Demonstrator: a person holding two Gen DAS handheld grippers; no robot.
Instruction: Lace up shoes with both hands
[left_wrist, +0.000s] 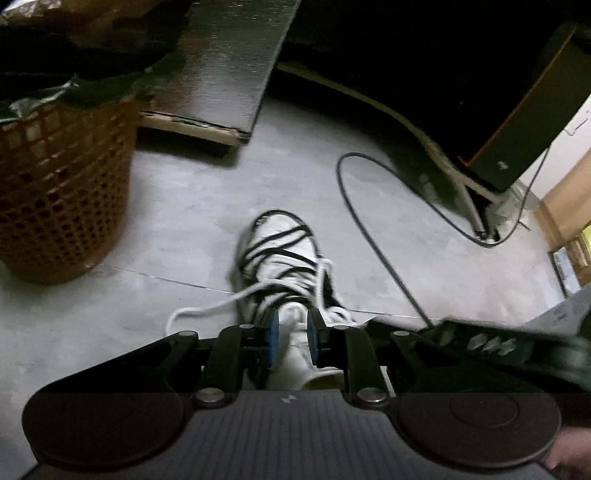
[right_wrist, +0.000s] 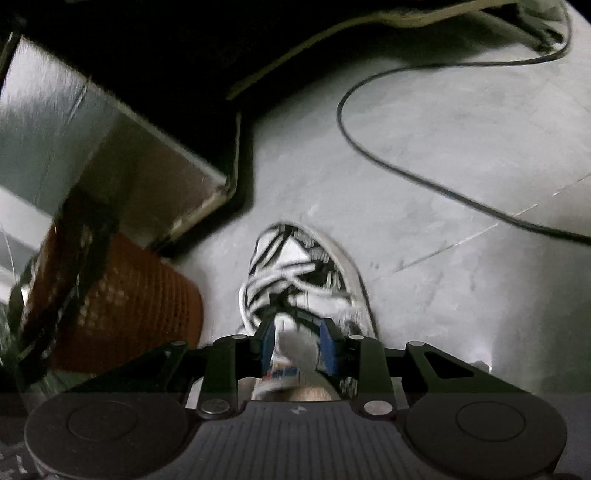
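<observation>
Pointing down at the white shoe (left_wrist: 284, 266) on the floor (left_wrist: 177, 221), we hold both tongs over its tongue. Our left tongs (left_wrist: 292, 338) stand slightly apart, gripping nothing; our right tongs (right_wrist: 297, 345) are part-open, with blur hiding any grip.

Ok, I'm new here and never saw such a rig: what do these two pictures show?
A person holds a two-finger gripper in each hand; a wide-angle camera on each looks forward along its fingers. One picture is from the left gripper, the other from the right gripper. Both point down at a white shoe with black stripes on a grey floor. A loose white lace trails off to one side. An orange basket and a black cable are nearby. The left jaws stand apart, gripping nothing; whether the right ones pinch anything is too blurred to tell.
</observation>
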